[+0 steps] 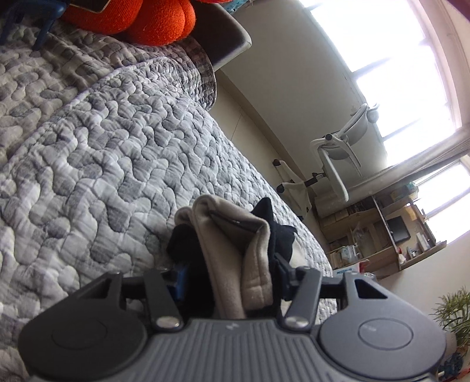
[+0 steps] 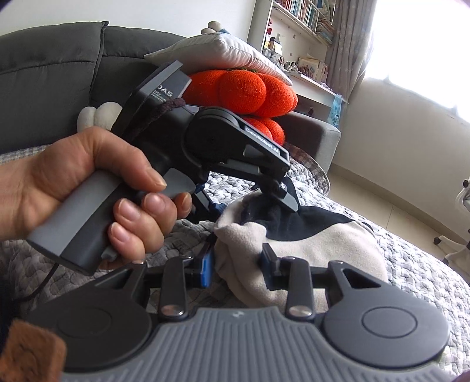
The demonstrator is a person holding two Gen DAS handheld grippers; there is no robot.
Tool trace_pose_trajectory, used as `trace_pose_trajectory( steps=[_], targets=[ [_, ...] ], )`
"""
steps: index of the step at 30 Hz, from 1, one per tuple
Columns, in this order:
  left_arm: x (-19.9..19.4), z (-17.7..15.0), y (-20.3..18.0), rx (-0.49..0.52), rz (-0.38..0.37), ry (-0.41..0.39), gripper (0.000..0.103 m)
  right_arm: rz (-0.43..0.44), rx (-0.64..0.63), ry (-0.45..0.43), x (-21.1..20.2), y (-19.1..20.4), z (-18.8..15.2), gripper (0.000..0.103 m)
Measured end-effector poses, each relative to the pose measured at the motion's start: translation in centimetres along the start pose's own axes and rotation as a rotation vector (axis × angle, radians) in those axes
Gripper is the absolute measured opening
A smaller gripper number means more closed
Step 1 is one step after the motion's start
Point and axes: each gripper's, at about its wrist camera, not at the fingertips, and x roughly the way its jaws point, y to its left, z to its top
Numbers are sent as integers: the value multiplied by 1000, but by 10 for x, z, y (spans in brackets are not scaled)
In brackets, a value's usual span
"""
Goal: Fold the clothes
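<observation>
— Left wrist view first: what sits between the jaws?

— A bunched beige garment [image 1: 252,258] with dark navy fabric [image 1: 271,232] folded into it, over the grey quilted bedspread [image 1: 111,152]. The left gripper [image 1: 235,273] pinches that bundle, both pads against the cloth.

— And the right one?

— From its own camera, the right gripper [image 2: 238,264] clamps the beige edge of the same garment [image 2: 311,249], which lies on the quilt. Just ahead, a hand [image 2: 88,188] holds the left gripper's handle, its tip [image 2: 282,194] buried in the navy part [image 2: 296,223].

— Anything behind?

— An orange knitted cushion [image 2: 252,91] under a pale pillow [image 2: 217,50], against a grey sofa back [image 2: 50,64]. Shelves [image 2: 305,17] beyond are probably full of books; too small to tell.
</observation>
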Motion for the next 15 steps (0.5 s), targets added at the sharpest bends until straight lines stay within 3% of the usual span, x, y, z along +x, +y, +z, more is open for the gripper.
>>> trace_pose_trajectory(
  steps=[7, 12, 15],
  targets=[
    [2, 4, -2, 40, 39, 5, 44, 55, 54, 0, -7, -10, 1, 46],
    [2, 4, -2, 55, 55, 8, 43, 155, 263, -93, -32, -46, 7, 47],
    [3, 3, -4, 69, 68, 6, 43, 95, 334, -84, -31, -68, 8, 47]
  ],
)
